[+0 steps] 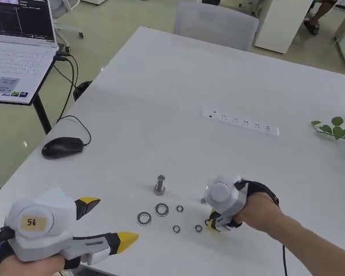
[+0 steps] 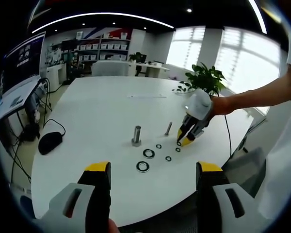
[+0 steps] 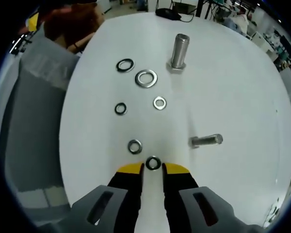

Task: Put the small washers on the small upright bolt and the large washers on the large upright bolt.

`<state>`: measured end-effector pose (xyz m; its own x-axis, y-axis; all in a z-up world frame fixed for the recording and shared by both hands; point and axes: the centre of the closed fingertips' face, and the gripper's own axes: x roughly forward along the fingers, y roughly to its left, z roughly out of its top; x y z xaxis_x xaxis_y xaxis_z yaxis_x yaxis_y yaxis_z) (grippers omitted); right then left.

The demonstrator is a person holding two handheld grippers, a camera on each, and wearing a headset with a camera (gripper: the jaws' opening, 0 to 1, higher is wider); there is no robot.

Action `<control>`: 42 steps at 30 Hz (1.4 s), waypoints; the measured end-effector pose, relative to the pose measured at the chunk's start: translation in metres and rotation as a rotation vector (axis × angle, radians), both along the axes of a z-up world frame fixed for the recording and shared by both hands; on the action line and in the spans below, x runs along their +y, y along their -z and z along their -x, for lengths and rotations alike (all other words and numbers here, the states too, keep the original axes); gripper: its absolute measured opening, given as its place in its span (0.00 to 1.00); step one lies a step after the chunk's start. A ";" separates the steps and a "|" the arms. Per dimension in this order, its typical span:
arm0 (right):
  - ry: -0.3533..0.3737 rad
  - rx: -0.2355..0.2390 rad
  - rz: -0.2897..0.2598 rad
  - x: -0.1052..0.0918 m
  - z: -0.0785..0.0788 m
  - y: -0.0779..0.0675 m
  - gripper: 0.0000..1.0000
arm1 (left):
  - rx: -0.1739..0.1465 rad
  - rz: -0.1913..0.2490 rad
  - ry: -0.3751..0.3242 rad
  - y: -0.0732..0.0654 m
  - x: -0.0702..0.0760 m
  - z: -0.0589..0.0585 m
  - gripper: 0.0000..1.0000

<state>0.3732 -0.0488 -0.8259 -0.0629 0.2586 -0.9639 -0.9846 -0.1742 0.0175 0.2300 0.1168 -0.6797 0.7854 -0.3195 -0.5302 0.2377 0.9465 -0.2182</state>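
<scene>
1. Left gripper (image 1: 107, 219): jaws apart, empty.
2. Right gripper (image 3: 153, 170): jaws narrow, small washer (image 3: 153, 163) between tips; clamped or not, cannot tell.
3. Ahead: large bolt (image 3: 179, 51), small bolt (image 3: 206, 141) bare; other washers (image 3: 146, 78) loose, none placed.

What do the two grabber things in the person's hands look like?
Both have chunky white-grey plastic bodies and two black jaws with yellow tips. The left gripper carries a round tan label with dark digits. The hand on the right gripper wears a black glove or strap.
</scene>
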 end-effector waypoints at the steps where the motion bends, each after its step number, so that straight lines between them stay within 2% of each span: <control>1: -0.001 0.000 -0.001 0.000 0.000 0.000 0.17 | -0.001 0.001 -0.001 0.000 0.000 0.000 0.71; 14: -0.014 -0.023 -0.014 0.001 -0.001 0.000 0.15 | 0.000 0.002 0.000 0.001 -0.001 0.001 0.70; 18: 0.028 -0.035 -0.047 0.001 -0.001 -0.001 0.14 | -0.001 0.000 0.003 0.000 -0.002 -0.001 0.70; 21: 0.088 -0.019 -0.097 0.001 -0.001 -0.002 0.14 | -0.002 -0.002 0.003 -0.001 -0.001 -0.002 0.70; 26: 0.142 -0.008 -0.130 0.000 -0.001 -0.001 0.14 | 0.001 -0.006 -0.003 -0.001 0.002 -0.001 0.70; 34: 0.200 0.016 -0.151 -0.005 0.003 -0.002 0.14 | 0.008 -0.008 -0.011 0.001 0.006 0.002 0.70; 42: 0.270 0.039 -0.177 -0.011 0.001 -0.007 0.14 | 0.008 -0.006 -0.008 0.002 0.005 0.001 0.70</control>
<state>0.3723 -0.0600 -0.8186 -0.0054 0.4345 -0.9006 -0.9947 0.0898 0.0493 0.2294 0.1223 -0.6812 0.7834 -0.3098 -0.5388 0.2283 0.9498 -0.2141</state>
